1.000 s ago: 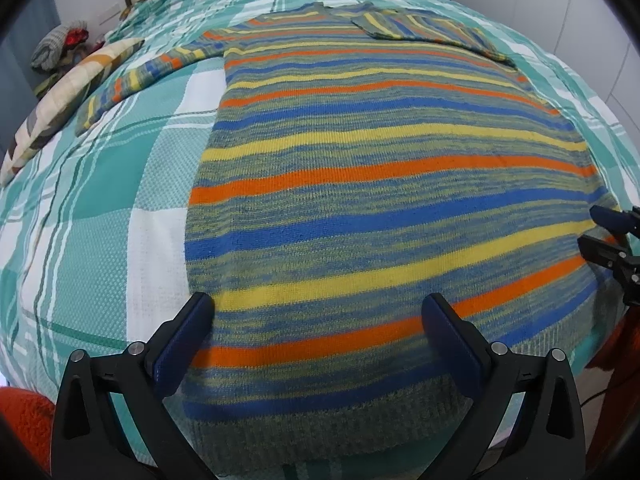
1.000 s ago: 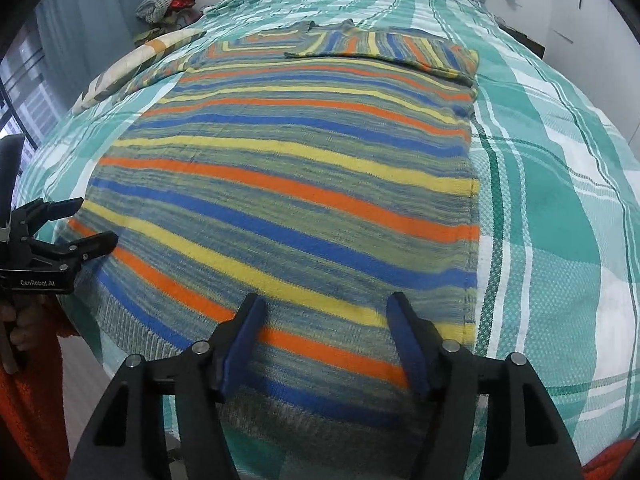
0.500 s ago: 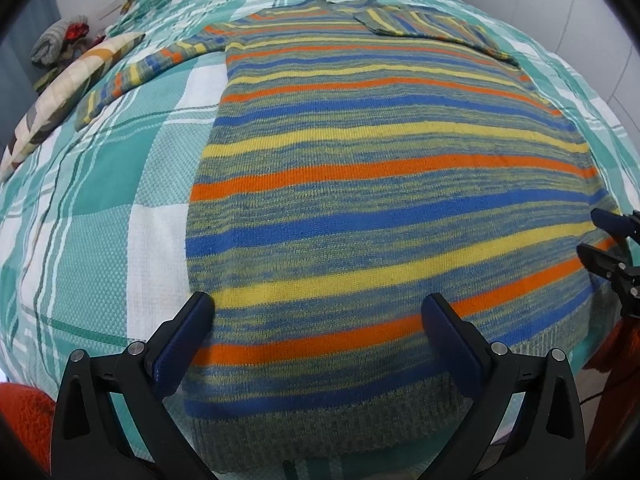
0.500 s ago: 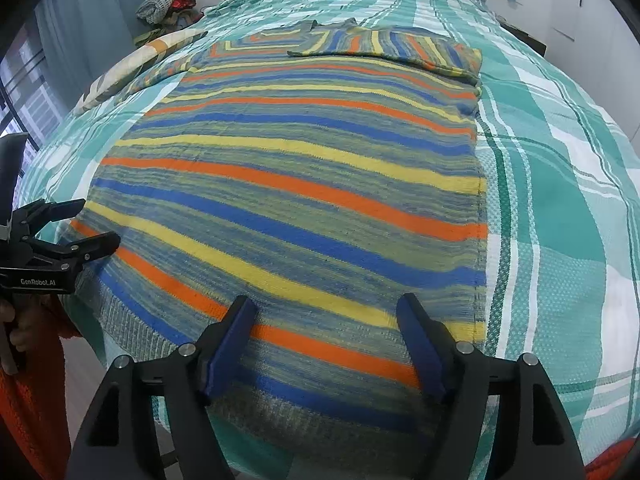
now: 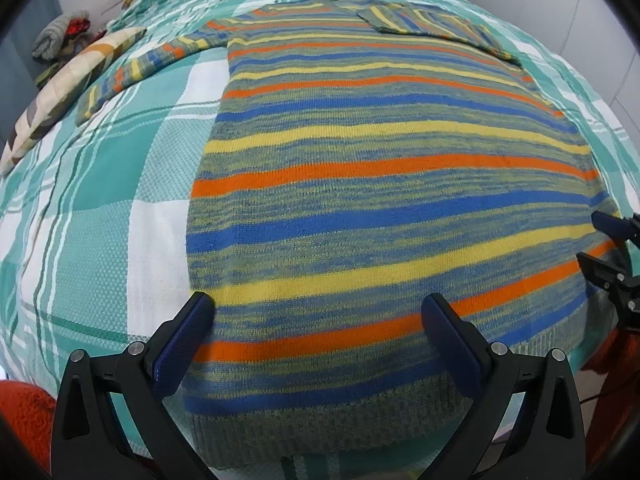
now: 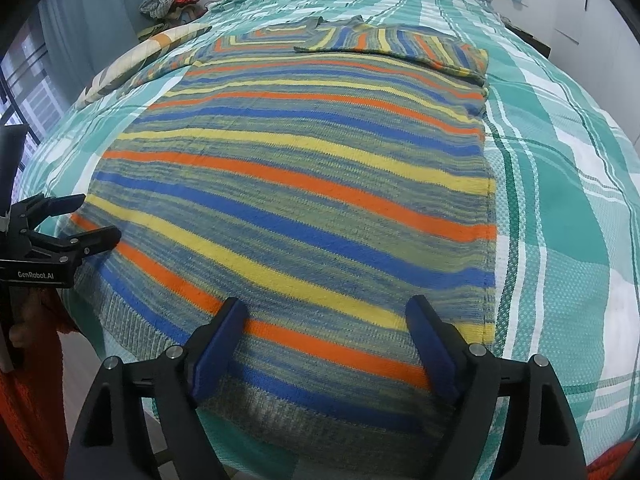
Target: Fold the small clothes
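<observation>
Sweater (image 5: pixel 384 208), striped orange, blue and yellow, lies flat on the bed (image 5: pixel 92 216) with its ribbed hem (image 5: pixel 320 424) nearest both grippers. Left gripper (image 5: pixel 318 320): fingers (image 5: pixel 182 350) stand wide apart above the hem's left part, gripping nothing. Right gripper (image 6: pixel 326 322): fingers (image 6: pixel 430 348) are apart and opening wider, poised over the hem near the sweater's right edge, with knit showing between them but not pinched. Each gripper appears at the edge of the other's view. One sleeve (image 6: pixel 400 46) is folded across the chest at the far end; the other sleeve (image 5: pixel 136 72) stretches out over the plaid green bedspread. A patterned pillow (image 5: pixel 68 88) lies beyond it.
</observation>
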A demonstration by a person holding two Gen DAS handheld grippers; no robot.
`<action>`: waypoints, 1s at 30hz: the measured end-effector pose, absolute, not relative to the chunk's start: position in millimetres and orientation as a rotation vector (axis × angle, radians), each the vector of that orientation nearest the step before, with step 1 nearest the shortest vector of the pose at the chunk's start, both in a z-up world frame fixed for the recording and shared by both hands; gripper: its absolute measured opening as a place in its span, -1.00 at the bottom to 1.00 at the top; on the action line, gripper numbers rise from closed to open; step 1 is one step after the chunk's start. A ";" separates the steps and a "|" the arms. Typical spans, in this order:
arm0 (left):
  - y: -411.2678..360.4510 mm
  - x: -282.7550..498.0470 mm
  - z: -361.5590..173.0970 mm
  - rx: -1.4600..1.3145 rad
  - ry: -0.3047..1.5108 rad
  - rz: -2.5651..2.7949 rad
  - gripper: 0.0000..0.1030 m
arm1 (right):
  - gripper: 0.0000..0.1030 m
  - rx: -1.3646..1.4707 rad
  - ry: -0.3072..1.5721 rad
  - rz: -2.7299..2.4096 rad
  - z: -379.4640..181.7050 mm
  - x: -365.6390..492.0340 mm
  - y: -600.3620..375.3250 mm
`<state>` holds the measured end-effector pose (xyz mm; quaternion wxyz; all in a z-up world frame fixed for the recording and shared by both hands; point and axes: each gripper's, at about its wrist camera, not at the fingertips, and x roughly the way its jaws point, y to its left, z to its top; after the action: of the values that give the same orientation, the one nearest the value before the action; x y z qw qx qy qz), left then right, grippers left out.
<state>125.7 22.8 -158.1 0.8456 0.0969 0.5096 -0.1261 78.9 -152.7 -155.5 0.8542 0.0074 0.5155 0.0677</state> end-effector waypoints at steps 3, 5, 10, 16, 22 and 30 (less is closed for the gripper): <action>22.9 122.2 -158.9 0.221 1.062 -0.280 0.99 | 0.66 0.012 1.086 0.145 -155.8 79.2 -151.8; 22.8 122.7 -159.2 0.224 1.068 -0.286 0.99 | 0.68 0.007 1.087 0.145 -156.1 79.1 -150.4; 23.9 124.3 -159.9 0.215 1.085 -0.294 0.99 | 0.73 0.002 1.092 0.147 -156.8 79.3 -148.5; 23.3 125.0 -160.4 0.219 1.093 -0.293 0.99 | 0.81 0.001 1.098 0.148 -157.4 79.8 -148.4; 22.9 125.3 -161.0 0.220 1.098 -0.293 0.99 | 0.91 -0.011 1.102 0.147 -159.4 79.8 -145.1; 22.5 125.4 -161.0 0.219 1.098 -0.293 0.99 | 0.95 -0.016 1.102 0.149 -160.2 80.1 -144.3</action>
<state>125.4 22.5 -161.0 0.8372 0.1037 0.5188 -0.1383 80.0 -144.3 -160.2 0.8492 -0.0075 0.5232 0.0707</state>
